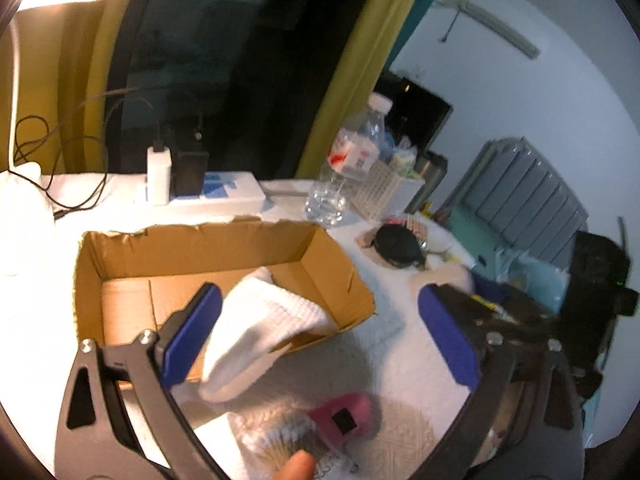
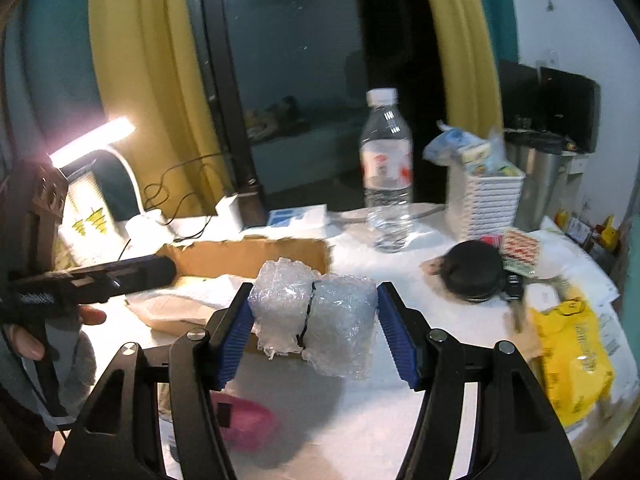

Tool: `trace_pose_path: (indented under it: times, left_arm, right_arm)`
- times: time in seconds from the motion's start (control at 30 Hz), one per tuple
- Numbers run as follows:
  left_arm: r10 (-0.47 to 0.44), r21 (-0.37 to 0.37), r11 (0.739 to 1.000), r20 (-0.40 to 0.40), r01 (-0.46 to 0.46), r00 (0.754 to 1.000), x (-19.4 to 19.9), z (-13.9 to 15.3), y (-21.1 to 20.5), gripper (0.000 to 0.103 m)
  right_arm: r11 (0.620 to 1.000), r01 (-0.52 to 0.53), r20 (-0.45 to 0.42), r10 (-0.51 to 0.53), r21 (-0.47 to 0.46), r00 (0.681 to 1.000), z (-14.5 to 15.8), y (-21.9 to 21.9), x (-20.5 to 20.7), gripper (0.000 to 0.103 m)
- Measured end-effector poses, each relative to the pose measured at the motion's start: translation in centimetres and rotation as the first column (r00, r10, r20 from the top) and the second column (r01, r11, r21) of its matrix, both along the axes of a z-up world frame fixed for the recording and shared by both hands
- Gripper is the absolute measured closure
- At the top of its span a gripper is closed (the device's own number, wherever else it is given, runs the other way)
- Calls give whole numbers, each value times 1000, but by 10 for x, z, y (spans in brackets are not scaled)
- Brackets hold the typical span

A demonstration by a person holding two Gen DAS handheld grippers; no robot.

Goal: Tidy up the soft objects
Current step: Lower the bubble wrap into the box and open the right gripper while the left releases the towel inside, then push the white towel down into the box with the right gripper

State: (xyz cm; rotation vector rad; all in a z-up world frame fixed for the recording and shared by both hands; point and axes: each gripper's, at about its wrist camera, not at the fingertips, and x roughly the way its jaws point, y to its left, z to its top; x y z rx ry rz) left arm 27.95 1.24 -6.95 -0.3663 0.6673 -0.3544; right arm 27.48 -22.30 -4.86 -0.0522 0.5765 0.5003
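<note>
An open cardboard box (image 1: 328,264) stands on the white table; it also shows in the right wrist view (image 2: 256,254). A white waffle towel (image 1: 256,328) hangs half in the box, draped over its near wall. My left gripper (image 1: 320,332) is open and empty just above the towel. My right gripper (image 2: 314,328) is shut on a roll of bubble wrap (image 2: 320,320) tied with a black band, held above the table in front of the box. A pink soft object (image 1: 344,420) lies near the front edge; it also shows in the right wrist view (image 2: 248,424).
A water bottle (image 2: 386,168) and a white basket (image 2: 486,204) stand behind. A black round case (image 2: 474,270), keys and a yellow bag (image 2: 572,356) lie at right. A desk lamp (image 2: 94,140), chargers and cables are at back left.
</note>
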Motion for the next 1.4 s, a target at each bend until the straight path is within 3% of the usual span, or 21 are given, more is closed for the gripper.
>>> trace_pose_path:
  times: [0.1, 0.5, 0.87, 1.07, 1.13, 1.2, 1.4]
  left_arm:
    - [38, 63, 997, 16, -39, 999, -13, -1, 18, 3]
    - [225, 116, 966, 57, -230, 973, -48, -11, 106, 3]
    - [325, 99, 941, 11, -325, 945, -58, -37, 162, 3]
    - [336, 102, 937, 2, -334, 942, -59, -44, 166, 3]
    - [335, 105, 937, 6, -333, 942, -60, -43, 164, 3]
    - [335, 112, 936, 11, -334, 942, -60, -43, 161, 3]
    - [335, 100, 937, 11, -334, 942, -61, -42, 153, 3]
  right_arm:
    - [999, -30, -8, 29, -21, 1000, -1, 20, 3, 38]
    - [978, -180, -14, 180, -102, 984, 0, 125, 11, 38]
    - [941, -299, -67, 292, -160, 954, -19, 211, 26, 38]
    - [934, -324, -115, 308, -153, 944, -28, 223, 33, 35]
    - [932, -331, -126, 314, -147, 941, -31, 223, 34, 22]
    - [935, -321, -104, 308, -151, 946, -28, 218, 30, 19]
    - [944, -267, -74, 257, -194, 963, -21, 191, 23, 19]
